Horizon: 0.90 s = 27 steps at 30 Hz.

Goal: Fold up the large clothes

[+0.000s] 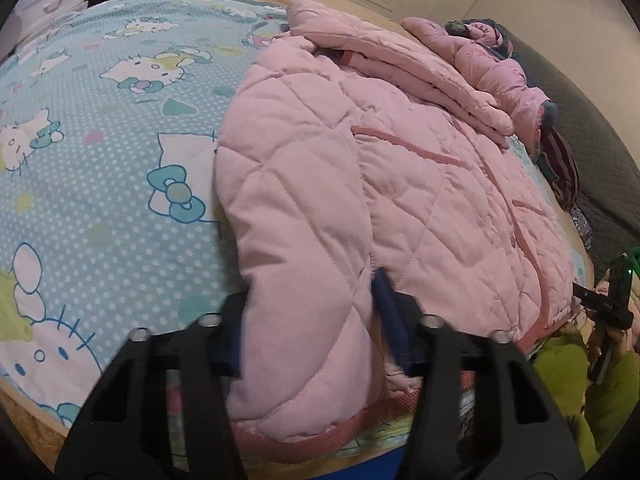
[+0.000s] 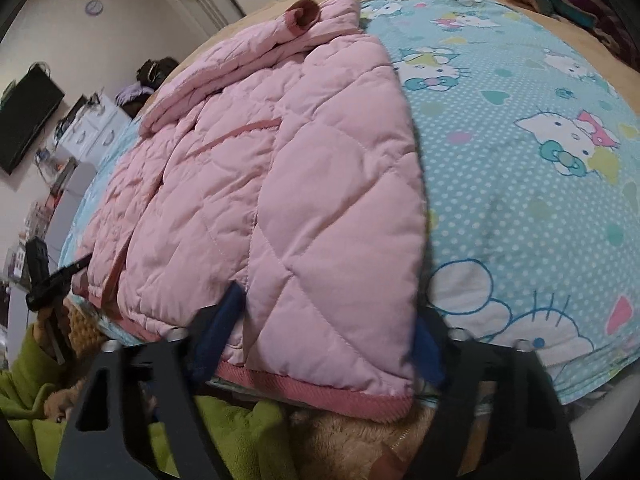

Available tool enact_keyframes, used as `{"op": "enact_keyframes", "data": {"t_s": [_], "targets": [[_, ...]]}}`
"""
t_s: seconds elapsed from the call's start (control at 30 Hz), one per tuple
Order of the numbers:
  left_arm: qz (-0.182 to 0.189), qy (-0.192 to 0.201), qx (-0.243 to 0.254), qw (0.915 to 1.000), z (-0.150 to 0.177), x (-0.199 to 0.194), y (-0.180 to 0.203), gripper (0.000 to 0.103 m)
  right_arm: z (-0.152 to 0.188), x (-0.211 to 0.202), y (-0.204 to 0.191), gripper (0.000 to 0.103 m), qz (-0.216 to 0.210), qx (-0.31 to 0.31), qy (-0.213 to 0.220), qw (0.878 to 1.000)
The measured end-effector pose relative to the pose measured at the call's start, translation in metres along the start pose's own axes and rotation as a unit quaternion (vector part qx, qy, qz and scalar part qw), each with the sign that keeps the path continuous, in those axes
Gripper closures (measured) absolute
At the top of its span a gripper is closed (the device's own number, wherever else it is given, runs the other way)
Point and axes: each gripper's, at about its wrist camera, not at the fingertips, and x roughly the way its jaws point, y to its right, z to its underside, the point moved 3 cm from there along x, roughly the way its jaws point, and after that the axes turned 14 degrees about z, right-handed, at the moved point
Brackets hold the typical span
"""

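A pink quilted jacket point(image 1: 360, 184) lies spread on a bed point(image 1: 100, 140), on a light blue sheet printed with white cartoon cats and small dots. The jacket has darker pink ribbed trim along its lower hem, and this hem lies at the near edge of the bed, close to both cameras. One sleeve is laid across the upper part of the jacket, and its dark pink cuff point(image 2: 304, 14) shows at the far end in the right wrist view.

The left claw point(image 1: 316, 336) is at the near hem on one side of the jacket. Its blue pads point(image 1: 390, 320) stand on both sides of a thick fold of the pink fabric and press against it, so this claw is holding the jacket. The right claw point(image 2: 324, 340) is at the other side of the hem. A broad part of the jacket is between its blue pads point(image 2: 224, 324), and the pads touch the fabric on each side, so it grips the jacket too, with the jaws standing wider than on the left.

A person's green sleeve point(image 2: 24, 384) shows near the bed edge. Beyond the jacket, a second pink padded garment point(image 1: 488, 60) lies at the far side of the bed among some darker clothes. White drawers point(image 2: 96, 128) stand by the wall.
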Motion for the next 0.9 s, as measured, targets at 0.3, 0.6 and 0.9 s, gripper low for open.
{"op": "enact_keyframes", "data": {"t_s": [0.3, 0.6, 0.9], "targets": [[0.019, 0.026, 0.042, 0.9986, -0.006, -0.026, 0.022, 0.091, -0.005, -0.037, -0.022, 0.075, -0.017, -0.011, 0.053, 0.998], [0.039, 0.063, 0.058, 0.9956, -0.014, -0.062, 0.037, 0.093, -0.02, -0.084, -0.039, 0.08, -0.057, -0.018, 0.103, 0.993], [0.068, 0.096, 0.045, 0.992, -0.048, -0.084, 0.044, 0.093, -0.058, -0.1, -0.034, 0.081, -0.1, 0.02, 0.138, 0.985]]}}
